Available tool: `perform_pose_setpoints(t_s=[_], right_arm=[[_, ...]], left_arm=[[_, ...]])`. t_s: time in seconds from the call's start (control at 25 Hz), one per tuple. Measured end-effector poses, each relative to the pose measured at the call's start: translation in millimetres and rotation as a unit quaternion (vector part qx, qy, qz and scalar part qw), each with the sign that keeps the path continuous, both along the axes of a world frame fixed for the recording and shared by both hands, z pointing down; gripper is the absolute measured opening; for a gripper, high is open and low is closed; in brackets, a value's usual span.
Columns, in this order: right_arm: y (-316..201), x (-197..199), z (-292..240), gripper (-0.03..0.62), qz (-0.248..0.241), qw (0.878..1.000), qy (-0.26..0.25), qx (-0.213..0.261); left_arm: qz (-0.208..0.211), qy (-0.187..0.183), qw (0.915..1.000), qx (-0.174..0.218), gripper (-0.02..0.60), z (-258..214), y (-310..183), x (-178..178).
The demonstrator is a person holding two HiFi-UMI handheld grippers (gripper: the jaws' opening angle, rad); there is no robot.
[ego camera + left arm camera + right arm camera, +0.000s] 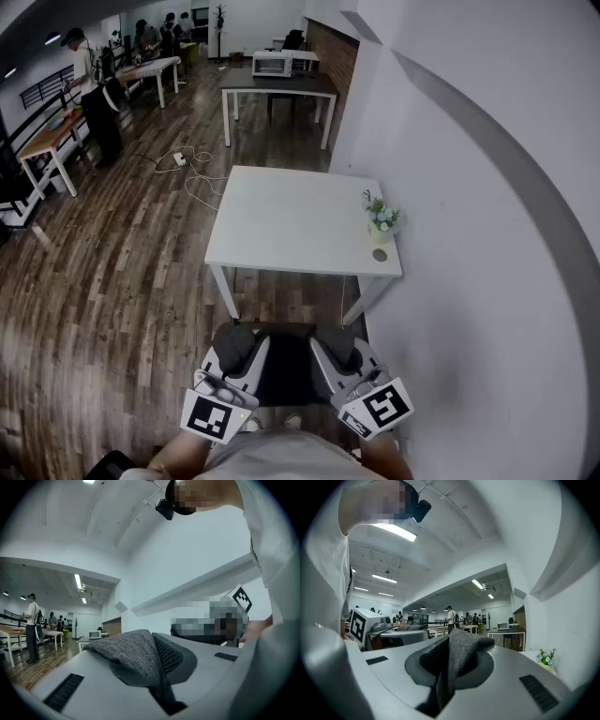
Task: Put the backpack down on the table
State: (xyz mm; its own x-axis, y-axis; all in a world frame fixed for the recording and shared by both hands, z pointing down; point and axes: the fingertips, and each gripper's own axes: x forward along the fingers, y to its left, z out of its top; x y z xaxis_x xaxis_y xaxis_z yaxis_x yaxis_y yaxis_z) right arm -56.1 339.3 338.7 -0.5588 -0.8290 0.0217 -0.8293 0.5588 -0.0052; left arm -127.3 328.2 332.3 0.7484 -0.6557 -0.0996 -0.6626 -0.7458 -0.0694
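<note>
The backpack (pixel 286 366) is a dark mass hanging between my two grippers, low in the head view, close to my body and just short of the white table (pixel 281 220). My left gripper (pixel 239 344) is shut on a fold of the bag's grey woven fabric (pixel 133 651), which bulges up out of the closed jaws. My right gripper (pixel 339 344) is shut on another grey fold (pixel 461 653) in the same way. Both grippers point level towards the table. Most of the bag is hidden below the grippers.
A small pot of flowers (pixel 382 220) and a little round object (pixel 380 254) stand at the table's right edge, against the white wall (pixel 469 234). Beyond are a dark table (pixel 277 89) with a microwave (pixel 272 64), cables on the wooden floor (pixel 192 169), and people at tables far left (pixel 94 94).
</note>
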Motion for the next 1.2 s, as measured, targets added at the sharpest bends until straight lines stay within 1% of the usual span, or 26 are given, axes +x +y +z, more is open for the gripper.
perform_pose_setpoints(t_s=[0.12, 0.36, 0.56, 0.72, 0.88, 0.96, 1.04, 1.16, 1.2], right_arm=[[6, 7, 1, 0.052, 0.002, 1.0, 0.001, -0.002], [19, 14, -1, 0.052, -0.006, 1.0, 0.005, -0.001], [21, 25, -1, 0.052, -0.024, 1.0, -0.008, 0.0], [18, 31, 4, 0.052, -0.04, 0.999, -0.004, 0.008], [6, 29, 12, 0.052, -0.053, 0.999, -0.001, 0.004], [-2, 31, 18, 0.052, -0.057, 0.998, 0.0, -0.002], [-17, 39, 25, 0.052, -0.056, 0.998, 0.0, -0.006], [-45, 50, 35, 0.052, -0.053, 0.998, 0.004, -0.012], [-53, 51, 36, 0.052, -0.052, 0.999, 0.005, -0.014]], left_arm=[[0.004, -0.001, 1.0, 0.002, 0.03, -1, 5, 8], [-0.005, -0.004, 1.0, -0.002, 0.031, -5, 14, 14], [-0.024, -0.012, 0.9996, -0.009, 0.029, -3, 15, 23], [-0.04, -0.029, 0.9987, -0.014, 0.03, 5, 11, 30], [-0.05, -0.032, 0.998, -0.02, 0.029, 12, -3, 31], [-0.049, -0.028, 0.9982, -0.018, 0.031, 16, -13, 33], [-0.044, -0.024, 0.9986, -0.017, 0.031, 21, -29, 42], [-0.044, -0.037, 0.9979, -0.031, 0.029, 34, -60, 51], [-0.039, -0.032, 0.9982, -0.031, 0.029, 34, -69, 52]])
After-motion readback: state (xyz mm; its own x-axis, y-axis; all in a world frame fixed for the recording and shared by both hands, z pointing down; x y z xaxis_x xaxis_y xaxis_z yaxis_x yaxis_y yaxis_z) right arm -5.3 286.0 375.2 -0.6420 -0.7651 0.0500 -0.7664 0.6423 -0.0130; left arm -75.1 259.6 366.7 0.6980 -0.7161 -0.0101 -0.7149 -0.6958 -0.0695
